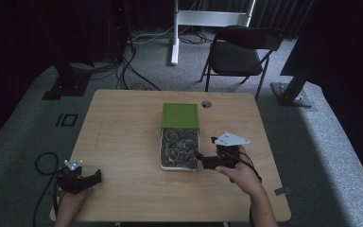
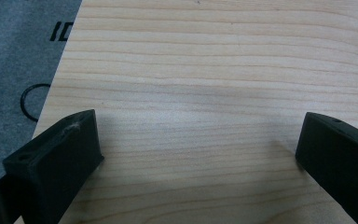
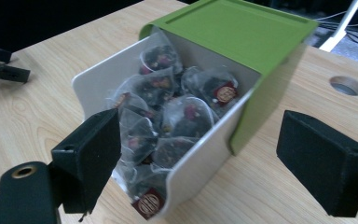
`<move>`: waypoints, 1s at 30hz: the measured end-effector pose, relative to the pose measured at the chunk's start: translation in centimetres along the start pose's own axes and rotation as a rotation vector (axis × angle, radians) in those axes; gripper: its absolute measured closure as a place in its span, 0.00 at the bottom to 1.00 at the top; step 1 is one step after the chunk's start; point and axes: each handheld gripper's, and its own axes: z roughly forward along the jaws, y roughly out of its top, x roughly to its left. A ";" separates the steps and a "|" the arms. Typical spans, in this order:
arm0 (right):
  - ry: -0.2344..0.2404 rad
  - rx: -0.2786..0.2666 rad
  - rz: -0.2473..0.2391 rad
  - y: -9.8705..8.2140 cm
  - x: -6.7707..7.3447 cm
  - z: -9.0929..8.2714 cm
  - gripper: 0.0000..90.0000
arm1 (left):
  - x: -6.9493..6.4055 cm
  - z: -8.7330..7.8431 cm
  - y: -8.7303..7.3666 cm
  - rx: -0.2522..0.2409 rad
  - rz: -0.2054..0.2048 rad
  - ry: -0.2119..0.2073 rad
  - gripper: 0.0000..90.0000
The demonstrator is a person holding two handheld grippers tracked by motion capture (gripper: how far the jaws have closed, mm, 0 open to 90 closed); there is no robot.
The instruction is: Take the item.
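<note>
tea bags (image 3: 168, 107) fill the pulled-out white drawer (image 3: 200, 163) of the green box (image 3: 233, 32); my right tool (image 3: 205, 163) hangs spread at its front, ready to pick. left tool (image 2: 200, 154) idles agape over bare bench (image 2: 205, 70).

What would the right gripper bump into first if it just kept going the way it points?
Probably the white drawer full of tea bags, pulled out of its green box. The right gripper is open and points at the drawer's near corner; depth is unclear.

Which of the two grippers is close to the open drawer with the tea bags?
The right gripper, open beside the white drawer. The left gripper is far off, at the table's near-left corner.
</note>
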 end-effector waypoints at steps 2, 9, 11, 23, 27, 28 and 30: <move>0.011 0.004 -0.004 0.1 0.3 0.4 0.16 | 0.0 0.0 0.0 0.000 0.000 0.000 0.00; 0.053 0.008 -0.023 0.7 1.6 1.7 0.16 | 0.0 0.0 0.0 0.001 -0.001 0.002 0.00; 0.067 0.013 -0.027 0.8 2.0 2.2 0.16 | 0.0 0.0 0.0 0.001 -0.001 0.002 0.00; 0.115 0.039 -0.024 1.3 3.4 4.9 0.28 | 0.0 0.0 0.0 0.000 -0.002 0.002 0.00; 0.117 0.055 -0.033 1.3 3.8 5.6 0.34 | 0.0 0.0 0.0 0.000 -0.002 0.002 0.00; 0.113 0.059 -0.037 1.3 4.0 5.9 0.36 | 0.0 0.0 0.0 0.000 -0.001 0.002 0.00; 0.117 0.072 -0.045 1.3 4.3 6.3 0.37 | 0.0 0.0 0.0 0.000 -0.002 0.002 0.00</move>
